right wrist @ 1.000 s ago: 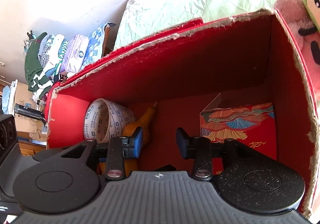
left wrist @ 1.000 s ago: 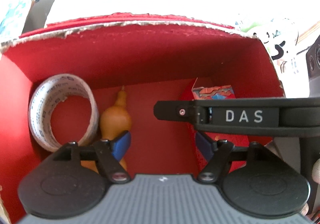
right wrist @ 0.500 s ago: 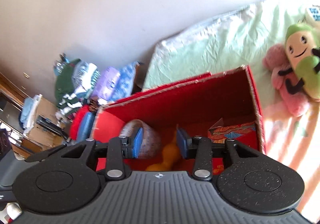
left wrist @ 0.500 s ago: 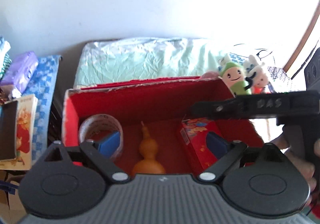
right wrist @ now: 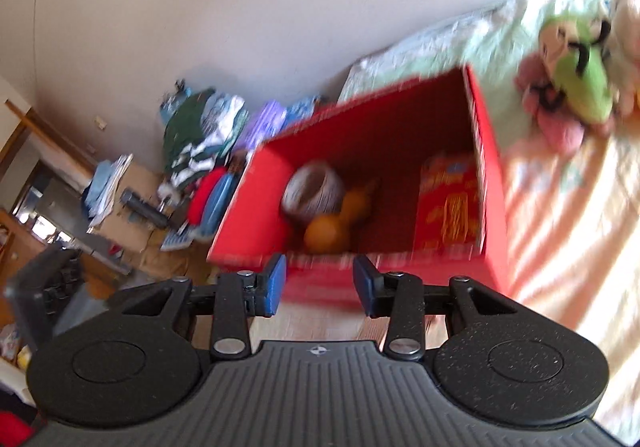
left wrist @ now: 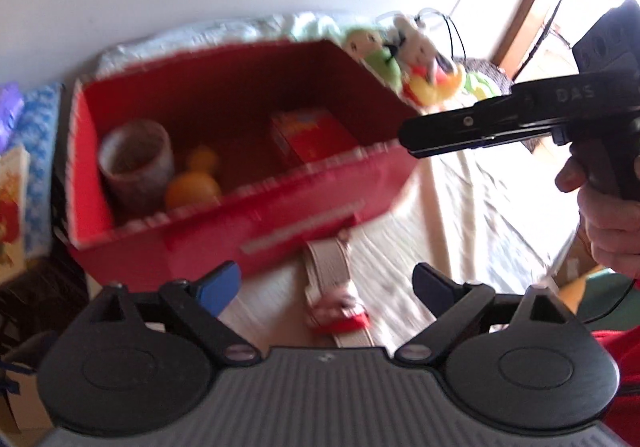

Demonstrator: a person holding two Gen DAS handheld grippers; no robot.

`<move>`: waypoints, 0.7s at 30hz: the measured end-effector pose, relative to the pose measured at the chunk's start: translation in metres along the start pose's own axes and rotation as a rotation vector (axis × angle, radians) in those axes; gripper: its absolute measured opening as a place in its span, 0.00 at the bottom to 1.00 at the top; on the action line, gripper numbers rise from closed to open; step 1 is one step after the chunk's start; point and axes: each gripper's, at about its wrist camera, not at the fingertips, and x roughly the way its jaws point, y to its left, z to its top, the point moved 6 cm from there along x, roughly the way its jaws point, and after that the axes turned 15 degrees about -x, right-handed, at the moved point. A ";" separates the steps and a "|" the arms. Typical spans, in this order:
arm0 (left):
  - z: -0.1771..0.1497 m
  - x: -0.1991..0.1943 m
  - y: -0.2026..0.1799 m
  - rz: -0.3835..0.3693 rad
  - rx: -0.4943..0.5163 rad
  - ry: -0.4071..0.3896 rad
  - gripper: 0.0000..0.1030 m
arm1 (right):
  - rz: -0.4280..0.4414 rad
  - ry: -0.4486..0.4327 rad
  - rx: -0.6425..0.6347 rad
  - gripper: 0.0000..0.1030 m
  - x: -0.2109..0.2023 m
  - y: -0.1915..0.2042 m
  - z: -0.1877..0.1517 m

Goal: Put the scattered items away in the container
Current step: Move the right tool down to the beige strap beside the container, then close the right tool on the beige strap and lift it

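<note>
Both views are motion-blurred. In the left wrist view the red cardboard box is seen across the middle of the frame, open at the top, resting on a bed covered by a pale sheet. Inside the box three items are noted: a tape roll at the left, an orange gourd just beside it, and a red printed carton toward the right. On the bed, just in front of the near wall of the box, a stack of pale cards with a red band is seen, outside the box.

The left gripper is seen at the lower centre of its view, its blue fingers spread wide with nothing between them; the cards lie beyond the gap, not touched. The right gripper is seen in the same view as a black bar at the right edge, carried by a hand.

In the right wrist view the right gripper is seen at the lower centre, its fingers parted about halfway and empty. The box fills the middle of that frame, with the same three items recorded inside. Plush toys are noted on the bed at the upper right.
</note>
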 end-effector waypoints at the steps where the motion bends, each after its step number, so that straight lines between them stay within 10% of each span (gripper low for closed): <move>1: -0.006 0.008 0.000 -0.013 -0.013 0.028 0.91 | -0.009 0.025 0.006 0.40 0.004 0.001 -0.008; 11: -0.046 0.067 -0.002 -0.010 -0.053 0.182 0.86 | -0.043 0.191 0.164 0.40 0.053 -0.009 -0.065; 21: -0.046 0.082 0.016 0.005 -0.145 0.202 0.54 | -0.062 0.277 0.157 0.41 0.085 -0.001 -0.078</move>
